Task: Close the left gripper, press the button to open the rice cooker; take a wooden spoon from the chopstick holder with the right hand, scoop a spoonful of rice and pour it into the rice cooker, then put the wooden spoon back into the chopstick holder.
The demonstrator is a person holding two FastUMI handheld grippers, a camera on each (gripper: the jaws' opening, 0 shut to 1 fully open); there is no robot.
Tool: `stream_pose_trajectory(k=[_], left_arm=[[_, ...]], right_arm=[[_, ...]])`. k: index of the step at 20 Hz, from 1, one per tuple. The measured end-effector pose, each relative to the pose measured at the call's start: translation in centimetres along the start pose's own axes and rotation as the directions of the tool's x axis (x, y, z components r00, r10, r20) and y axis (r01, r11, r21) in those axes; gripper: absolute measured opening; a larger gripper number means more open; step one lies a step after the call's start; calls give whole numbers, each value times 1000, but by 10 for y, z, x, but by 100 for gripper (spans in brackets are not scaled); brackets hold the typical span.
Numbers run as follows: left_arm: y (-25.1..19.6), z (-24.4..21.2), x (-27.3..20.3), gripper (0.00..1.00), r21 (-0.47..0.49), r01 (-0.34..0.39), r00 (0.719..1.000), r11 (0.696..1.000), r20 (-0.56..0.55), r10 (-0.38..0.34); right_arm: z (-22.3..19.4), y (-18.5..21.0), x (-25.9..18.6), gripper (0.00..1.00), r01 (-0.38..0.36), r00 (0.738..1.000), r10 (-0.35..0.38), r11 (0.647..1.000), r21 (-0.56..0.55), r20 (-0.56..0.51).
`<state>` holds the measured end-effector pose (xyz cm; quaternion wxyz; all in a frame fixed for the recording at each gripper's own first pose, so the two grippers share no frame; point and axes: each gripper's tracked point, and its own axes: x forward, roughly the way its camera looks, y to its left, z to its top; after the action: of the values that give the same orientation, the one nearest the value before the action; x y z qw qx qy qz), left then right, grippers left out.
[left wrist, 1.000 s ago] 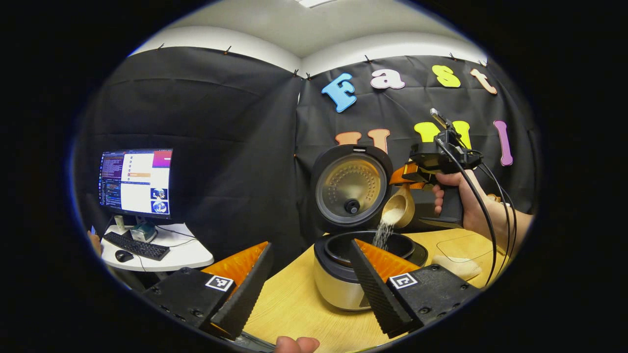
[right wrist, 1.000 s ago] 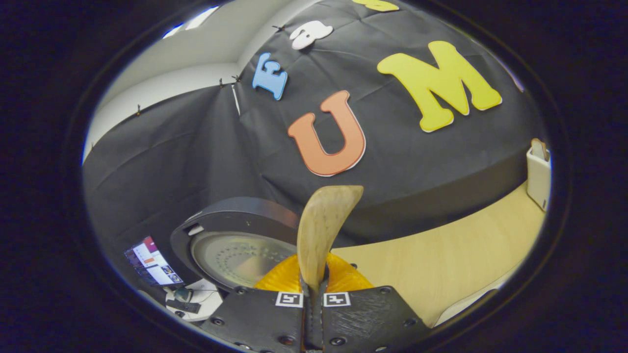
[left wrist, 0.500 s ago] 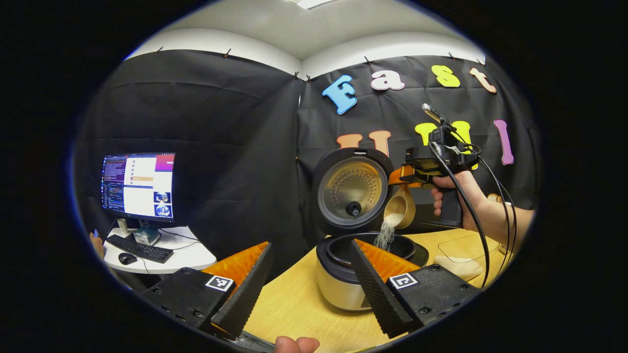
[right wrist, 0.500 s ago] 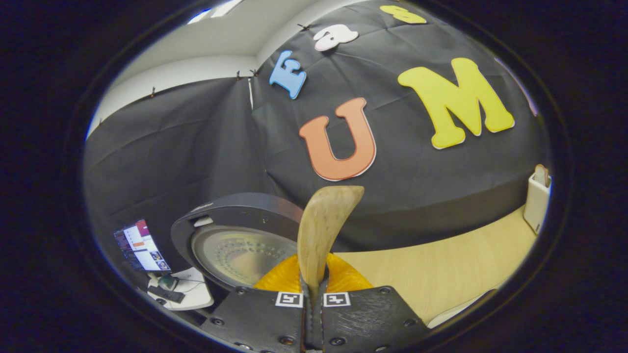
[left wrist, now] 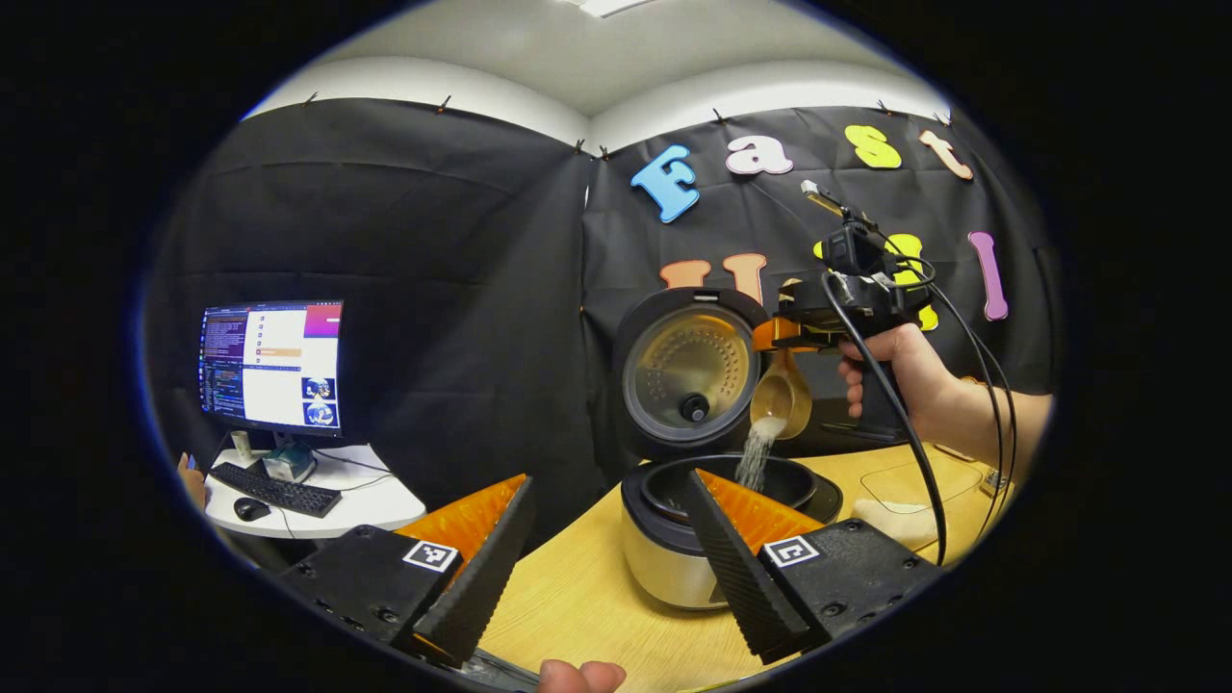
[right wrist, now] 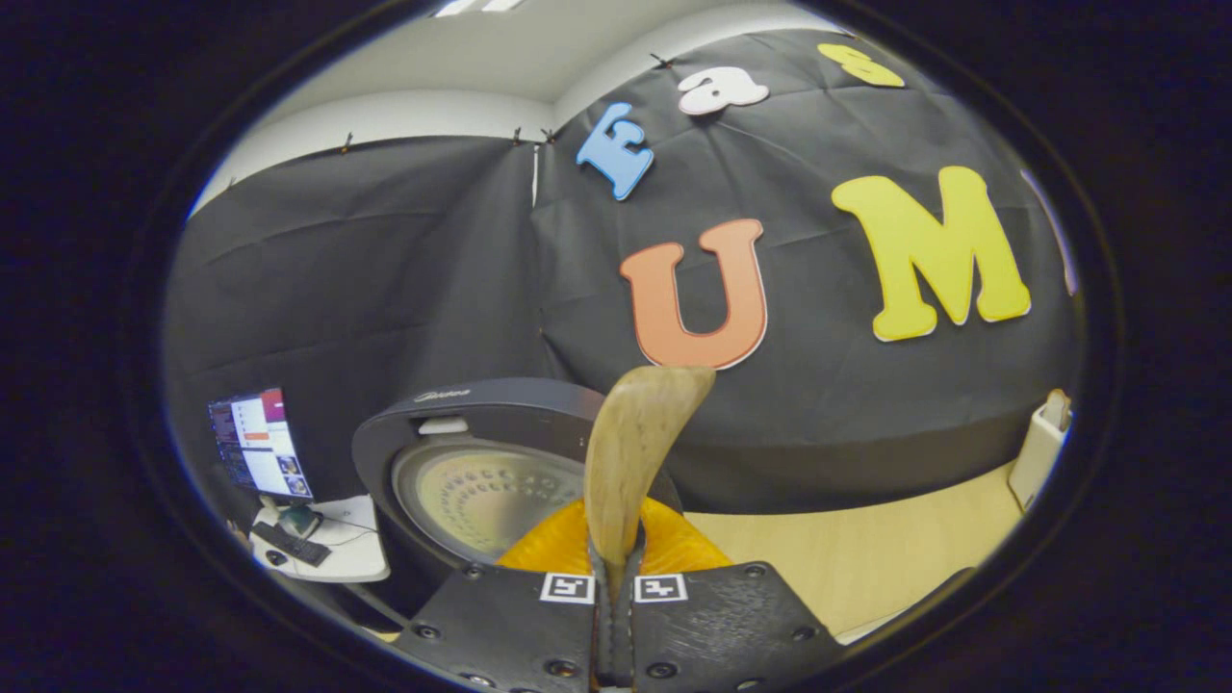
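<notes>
The rice cooker (left wrist: 674, 558) stands open on the wooden table, its round lid (left wrist: 687, 372) upright behind the pot. Above the pot the right gripper (left wrist: 791, 337), held by a hand (left wrist: 890, 371), tips a wooden spoon (left wrist: 782, 395). White rice (left wrist: 754, 457) streams from the spoon's bowl into the pot. In the right gripper view that gripper (right wrist: 616, 577) is shut on the wooden spoon (right wrist: 630, 452), beside the cooker's lid (right wrist: 472, 481). My left gripper (left wrist: 606, 558) stands open in front of the cooker, with nothing between its fingers. A white chopstick holder (right wrist: 1039, 448) stands at the table's far right.
A monitor (left wrist: 271, 363), keyboard (left wrist: 274, 488) and mouse sit on a white side table (left wrist: 371, 496) at the left. A pale cloth (left wrist: 895, 520) lies on the wooden table (left wrist: 577, 597) right of the cooker. A cable (left wrist: 914, 423) hangs from the right gripper.
The right gripper has risen a little and tilted further, and rice keeps falling from the spoon into the pot. The left gripper has stayed in place.
</notes>
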<state>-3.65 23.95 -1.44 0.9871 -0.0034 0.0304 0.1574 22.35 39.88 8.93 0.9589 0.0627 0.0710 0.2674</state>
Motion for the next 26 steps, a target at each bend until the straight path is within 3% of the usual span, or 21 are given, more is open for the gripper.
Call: stream_pose_trajectory(k=[16,22,26], left_arm=[[7,0,0,99,-20,-9,1000,1000,1,9],[9,0,1,99,-28,-10,1000,1000,5,10],[9,-4,-1,99,-25,-12,1000,1000,-1,12]], right_arm=[[52,30,-9,0,24,993,3,972,-234,114],[61,47,-13,1,22,987,34,941,-337,159],[65,57,-18,0,46,980,44,897,-439,193]])
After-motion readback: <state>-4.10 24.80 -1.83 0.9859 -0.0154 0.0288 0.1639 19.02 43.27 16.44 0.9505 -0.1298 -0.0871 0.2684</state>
